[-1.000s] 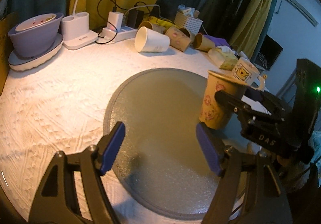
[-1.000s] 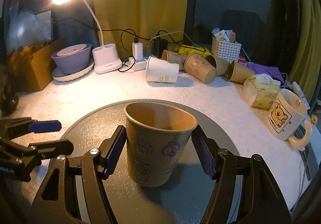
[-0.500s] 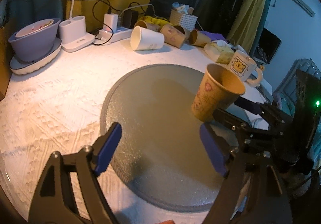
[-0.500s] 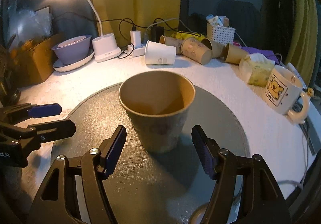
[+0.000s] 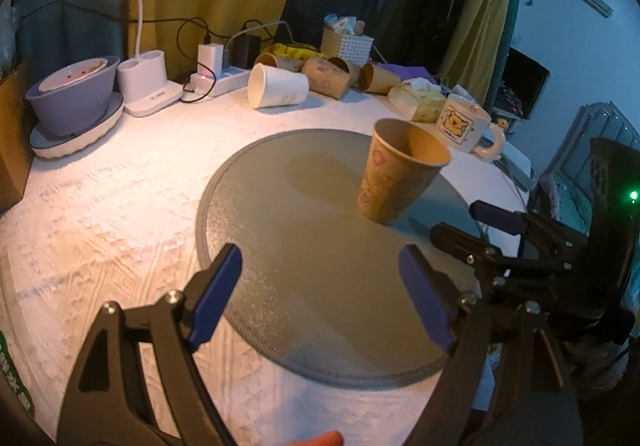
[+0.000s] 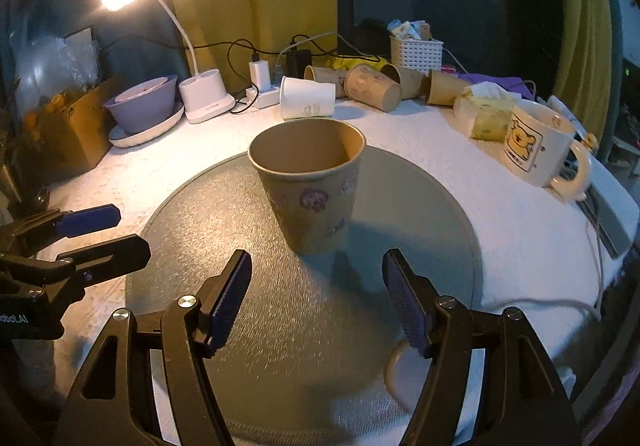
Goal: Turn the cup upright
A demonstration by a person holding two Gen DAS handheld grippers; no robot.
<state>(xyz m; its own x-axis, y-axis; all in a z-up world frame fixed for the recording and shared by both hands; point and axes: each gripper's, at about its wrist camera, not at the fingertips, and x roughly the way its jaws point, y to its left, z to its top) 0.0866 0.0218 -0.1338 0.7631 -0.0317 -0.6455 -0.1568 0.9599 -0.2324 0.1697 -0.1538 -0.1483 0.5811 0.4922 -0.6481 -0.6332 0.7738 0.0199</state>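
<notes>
On the grey disc: a brown paper cup with purple cartoon prints [image 6: 310, 182] stands upright, mouth up, on the round grey textured mat [image 6: 280, 346] that lies on the white embossed tablecloth [image 5: 100, 206].
Right gripper: the black two-finger right gripper with blue pads [image 6: 316, 300] is spread wide and holds nothing; the cup stands just ahead of the fingertips, centred on the gap and clear of both pads [image 6: 228, 298].
Left gripper: the black left gripper with blue pads [image 5: 320, 292] is also spread, with only bare mat between its fingers; the cup sits forward and to the right of its right finger, well apart.
Between the tools: in the left wrist view the right gripper's fingers lie just right of the cup's base, not touching it.
Beyond the fingertips: a white paper cup [image 6: 307, 98] and several brown paper cups [image 6: 372, 86] lie on their sides near a white power strip [image 5: 216, 82].
Far right: a cream mug with a yellow bear picture [image 6: 536, 144] stands beside a tissue pack [image 6: 486, 116].
Far left: a lilac bowl on a white plate [image 5: 74, 94] sits by a lit white desk lamp [image 6: 204, 98].
</notes>
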